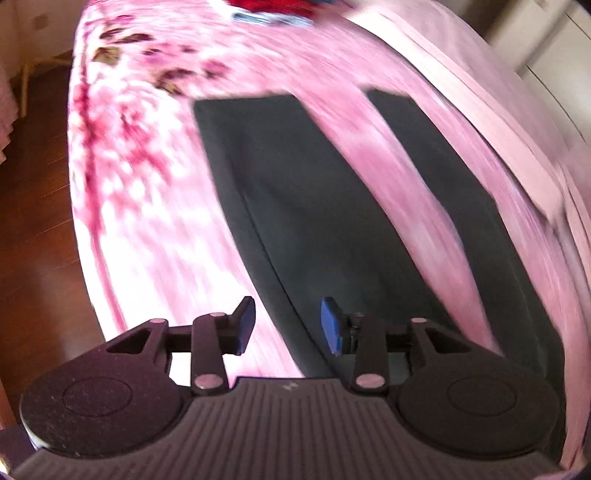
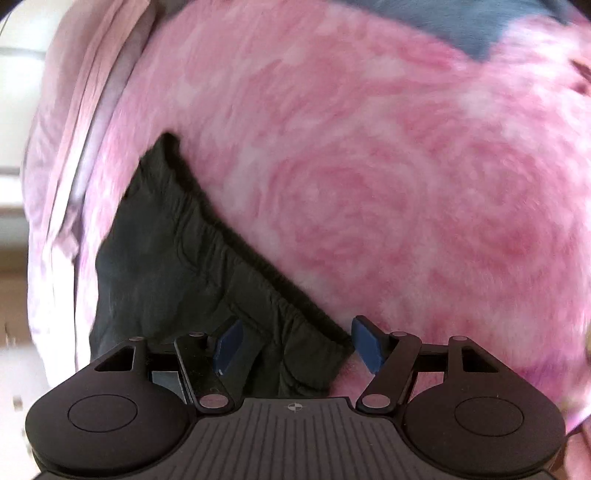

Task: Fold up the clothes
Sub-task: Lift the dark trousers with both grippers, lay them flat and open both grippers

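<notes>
I am viewing a bed (image 1: 155, 206) that is wearing a pink floral blanket (image 2: 369, 184), with brown wooden floor (image 1: 33, 229) showing beside it. Dark trousers (image 1: 314, 206) are lying flat on the blanket with both legs spread apart, the gathered waistband (image 2: 229, 258) lying directly on the pink surface. At the far end, red and blue fabric (image 1: 273, 11) is resting on the blanket, too blurred to identify.
</notes>
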`<state>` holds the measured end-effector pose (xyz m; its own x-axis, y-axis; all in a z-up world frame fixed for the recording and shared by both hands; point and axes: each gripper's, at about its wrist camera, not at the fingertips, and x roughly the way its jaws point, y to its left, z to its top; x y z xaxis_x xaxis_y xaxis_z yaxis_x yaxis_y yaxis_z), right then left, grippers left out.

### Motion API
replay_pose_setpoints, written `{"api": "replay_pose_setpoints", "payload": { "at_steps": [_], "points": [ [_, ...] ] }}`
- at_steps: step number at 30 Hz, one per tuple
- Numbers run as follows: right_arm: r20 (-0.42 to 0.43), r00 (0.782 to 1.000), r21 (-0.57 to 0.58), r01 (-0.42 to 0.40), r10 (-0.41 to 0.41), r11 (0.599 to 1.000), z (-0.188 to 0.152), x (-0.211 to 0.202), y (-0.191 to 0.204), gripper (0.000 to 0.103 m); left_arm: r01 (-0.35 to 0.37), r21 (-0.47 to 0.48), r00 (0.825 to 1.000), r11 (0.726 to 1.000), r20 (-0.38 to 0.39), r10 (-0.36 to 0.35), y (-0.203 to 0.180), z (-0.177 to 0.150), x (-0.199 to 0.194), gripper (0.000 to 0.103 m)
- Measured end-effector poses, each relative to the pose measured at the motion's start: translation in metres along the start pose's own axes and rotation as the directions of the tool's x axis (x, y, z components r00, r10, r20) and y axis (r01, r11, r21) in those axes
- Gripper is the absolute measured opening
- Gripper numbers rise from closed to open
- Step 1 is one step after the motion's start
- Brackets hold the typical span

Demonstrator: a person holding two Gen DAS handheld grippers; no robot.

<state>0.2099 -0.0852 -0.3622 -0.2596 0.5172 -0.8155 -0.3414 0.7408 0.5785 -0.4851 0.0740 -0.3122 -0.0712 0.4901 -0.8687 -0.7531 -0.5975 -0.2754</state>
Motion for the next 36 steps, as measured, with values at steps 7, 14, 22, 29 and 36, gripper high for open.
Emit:
{"api": "replay_pose_setpoints", "payload": {
  "at_steps": [7,14,22,29,36],
  "points": [
    [0.162,0.987,0.155,-0.029,0.004,0.987,-0.033,-0.019,-0.018,0.068,-0.024,-0.032,1.000,0.999,-0.018,0.024,0.046,0.081,0.062,0.035],
    [0.295,0.955,0.193,-0.075,0.015,0.978,-0.065,-0.003,-0.017,0.068,0.046,0.059,0.999,0.997,-0.024,-0.044,0.055,0.097,0.085,0.014],
    [0.303,0.953,0.105,-0.029,-0.005,0.994,-0.070,-0.021,0.003,0.020,0.329,0.144,0.938,0.933,0.062,-0.340,0.032,0.135,0.028,0.005],
    [0.253,0.967,0.099,-0.017,-0.008,0.995,-0.104,-0.018,-0.009,0.019,0.237,0.258,0.947,0.937,0.156,-0.282,0.098,0.135,-0.004,0.007],
    [0.270,0.960,-0.033,0.086,-0.074,0.996,-0.136,-0.006,0.006,0.024,-0.004,0.297,0.995,0.955,0.093,-0.024,0.117,0.100,0.070,0.012]
  ]
}}
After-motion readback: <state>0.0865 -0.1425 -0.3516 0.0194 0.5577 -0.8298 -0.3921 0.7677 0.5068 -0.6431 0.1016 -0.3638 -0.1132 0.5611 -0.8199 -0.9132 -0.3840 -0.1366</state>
